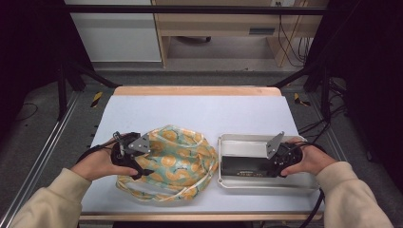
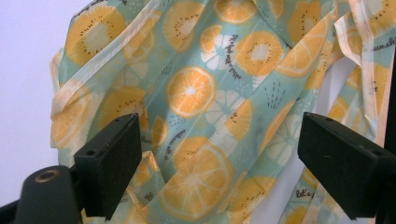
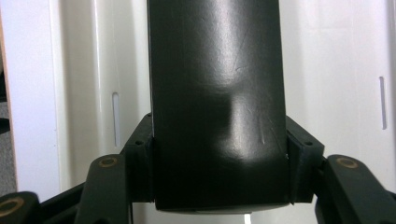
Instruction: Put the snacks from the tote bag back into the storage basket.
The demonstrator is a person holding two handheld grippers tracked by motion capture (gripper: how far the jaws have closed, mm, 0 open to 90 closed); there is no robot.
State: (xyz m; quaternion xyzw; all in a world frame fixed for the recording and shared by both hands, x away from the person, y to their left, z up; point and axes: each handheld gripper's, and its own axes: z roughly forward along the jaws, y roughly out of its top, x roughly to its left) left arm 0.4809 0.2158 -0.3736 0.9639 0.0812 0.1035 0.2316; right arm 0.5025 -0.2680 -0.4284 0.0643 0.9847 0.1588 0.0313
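Right gripper (image 1: 266,167) clamped across a long black box (image 3: 217,102), jaws pressed to its two long sides near one end; box lying low in the white tray (image 1: 247,141) at the right of the counter (image 1: 199,111), long axis running left to right across the tray and straight ahead of the jaws in the right gripper view; whether resting on the tray floor or lifted just clear of it, cannot tell.

Left gripper (image 1: 137,167) spread wide and holding nothing, poised at the near left edge of the fruit-print bag (image 2: 205,93); bag crumpled flat on the counter just left of the tray, fabric directly ahead of and between the open jaws, pale handles (image 1: 209,176) trailing toward the tray.

Probably box into bag next; bag just beside the tray, so a short carry leftward for the right hand (image 1: 309,159), left nearer the fabric for opening a mouth.
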